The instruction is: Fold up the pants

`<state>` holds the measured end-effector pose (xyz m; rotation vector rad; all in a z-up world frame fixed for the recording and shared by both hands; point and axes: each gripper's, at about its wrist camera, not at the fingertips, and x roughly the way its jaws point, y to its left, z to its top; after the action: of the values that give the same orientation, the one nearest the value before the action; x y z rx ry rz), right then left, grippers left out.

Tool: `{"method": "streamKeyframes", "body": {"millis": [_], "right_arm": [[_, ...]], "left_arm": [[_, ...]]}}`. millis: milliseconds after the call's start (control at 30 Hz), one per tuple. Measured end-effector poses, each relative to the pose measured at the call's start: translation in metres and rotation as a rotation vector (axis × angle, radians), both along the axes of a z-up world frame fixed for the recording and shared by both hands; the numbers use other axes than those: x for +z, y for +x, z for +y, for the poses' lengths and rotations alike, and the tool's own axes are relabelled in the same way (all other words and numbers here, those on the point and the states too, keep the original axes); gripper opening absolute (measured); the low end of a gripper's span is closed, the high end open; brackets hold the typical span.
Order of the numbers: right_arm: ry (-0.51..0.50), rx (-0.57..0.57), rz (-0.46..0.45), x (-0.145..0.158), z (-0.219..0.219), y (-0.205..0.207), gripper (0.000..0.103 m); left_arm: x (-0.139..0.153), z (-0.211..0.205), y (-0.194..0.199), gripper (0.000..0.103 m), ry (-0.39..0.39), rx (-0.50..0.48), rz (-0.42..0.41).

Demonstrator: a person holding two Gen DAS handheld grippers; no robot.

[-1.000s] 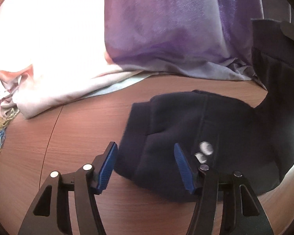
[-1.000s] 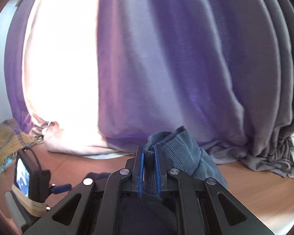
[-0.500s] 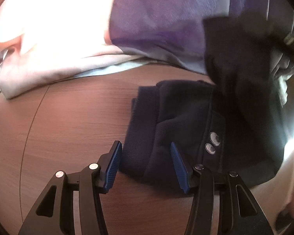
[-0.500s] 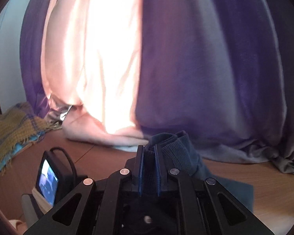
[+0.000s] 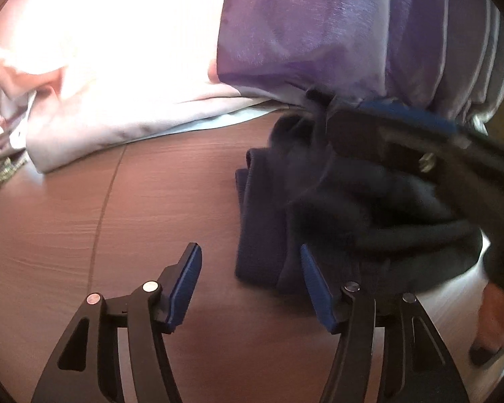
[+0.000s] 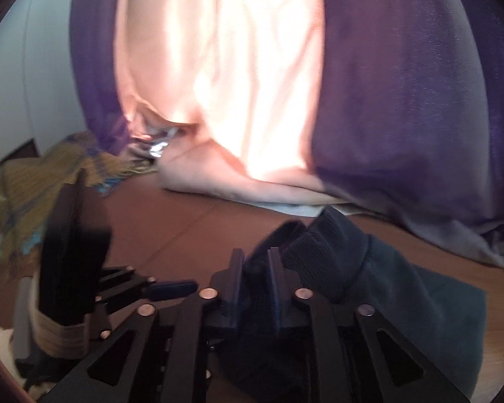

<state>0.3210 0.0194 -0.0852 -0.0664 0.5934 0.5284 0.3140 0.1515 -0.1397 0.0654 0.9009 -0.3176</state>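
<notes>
Opening now around the pants (image 6: 336, 262) cuff, the right hand-held gripper (image 6: 256, 268) has dropped tableward.

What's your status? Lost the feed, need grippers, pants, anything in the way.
Left gripper opening, empty, at the pants edge. Right gripper opening, ribbed cuff between its jaws. Table ahead bare; curtain behind.

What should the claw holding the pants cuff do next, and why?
Probably let go fully and pull back. The right gripper has the ribbed cuff between its jaws, which are opening, and the folded pants already lie on the wooden table. The left gripper is open beside the fold and holds nothing, so it could press the pile flat afterwards.
</notes>
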Motion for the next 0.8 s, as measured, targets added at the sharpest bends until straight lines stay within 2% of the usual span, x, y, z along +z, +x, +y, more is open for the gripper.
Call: {"method": "streamKeyframes", "body": {"millis": [33,100,200,300,400,467,567,667,733,800], "right_arm": [[0.005,0.006,-0.011,0.004,0.000,-0.005,0.033],[-0.005,-0.005,-0.051,0.013,-0.002,-0.016,0.036],[0.008,-0.059,-0.055,0.025,-0.015,-0.026,0.041],[-0.012,-0.132,-0.073,0.031,-0.031,-0.035,0.045],[-0.065,-0.242,-0.088,0.029,-0.050,-0.042,0.055],[-0.102,-0.334,-0.070,0.022,-0.065,-0.045,0.056],[-0.126,-0.429,-0.017,0.011,-0.084,-0.047,0.056],[-0.152,-0.507,0.046,-0.003,-0.102,-0.052,0.056],[-0.170,-0.546,0.063,-0.009,-0.110,-0.059,0.056],[-0.193,-0.573,0.087,-0.018,-0.116,-0.064,0.057]], "left_arm": [[0.002,0.002,-0.004,0.060,0.012,-0.008,-0.003],[0.008,0.004,-0.011,0.060,0.040,-0.011,-0.016],[0.023,0.006,-0.020,0.058,0.089,0.006,-0.078],[0.042,0.006,-0.017,0.058,0.025,0.000,-0.114],[0.052,-0.004,-0.007,0.056,-0.035,-0.050,-0.131],[0.050,-0.012,0.000,0.050,-0.068,-0.083,-0.119],[0.041,-0.028,0.015,0.049,-0.108,-0.138,-0.069],[0.036,-0.036,0.023,0.048,-0.112,-0.130,-0.038],[0.032,-0.041,0.031,0.049,-0.125,-0.118,-0.018],[0.029,-0.049,0.037,0.055,-0.114,-0.118,-0.010]]}}
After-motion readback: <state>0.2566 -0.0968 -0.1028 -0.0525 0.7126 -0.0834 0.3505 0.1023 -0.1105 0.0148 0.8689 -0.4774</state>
